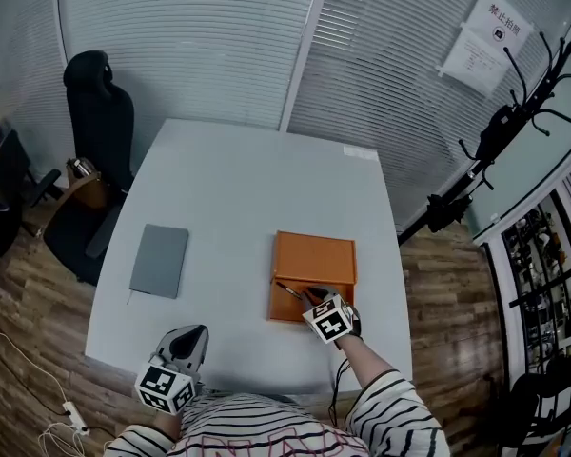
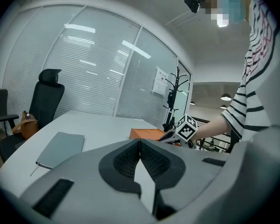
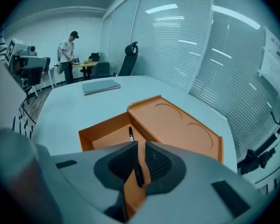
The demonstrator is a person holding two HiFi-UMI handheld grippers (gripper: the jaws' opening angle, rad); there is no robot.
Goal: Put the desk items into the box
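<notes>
Right gripper: lower centre of the head view, jaws narrow, clamped on a black pen.
Right gripper view only: pen sticking forward from between the pads, over the open compartment of the orange box; two round recesses in the box's flat part; far off at upper left, a person standing by another desk.
Left gripper: lower left of the head view, over the table's near edge, pads pressed together with nothing between.
Left gripper view only: closed pads close up, a striped sleeve at right, the marker cube of the other gripper beside the box.
Box: right of centre on the table, near its front edge.
Notebook: grey, shut, flat at the table's left, well apart from the box.
Writing: two paper notices on the blinds at upper right, red heading, too small to read.
Surface: white table.
Room: wood floor, slatted blinds, black office chair at upper left, black coat stand at right.
</notes>
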